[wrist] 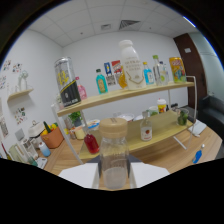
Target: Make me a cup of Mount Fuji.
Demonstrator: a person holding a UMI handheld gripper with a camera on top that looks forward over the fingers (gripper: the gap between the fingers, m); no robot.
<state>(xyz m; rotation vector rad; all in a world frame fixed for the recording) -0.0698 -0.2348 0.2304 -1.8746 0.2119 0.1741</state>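
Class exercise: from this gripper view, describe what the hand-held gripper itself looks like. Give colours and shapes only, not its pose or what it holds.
Only the gripper front is visible: two broad, flat, white fingers with angular, wedge-like outlines, one on each side of a clear jar. Below them the body is just a black, featureless mass. No cables, markings, sleeve or hand are visible.

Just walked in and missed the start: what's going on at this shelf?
A person is working with a hand-held gripper at a drinks station. A clear jar with a tan lid stands between its fingers; whether they press on it cannot be seen. Beyond the jar, a wooden shelf carries a white bottle, a can and smaller bottles. A red bottle stands on the counter below.
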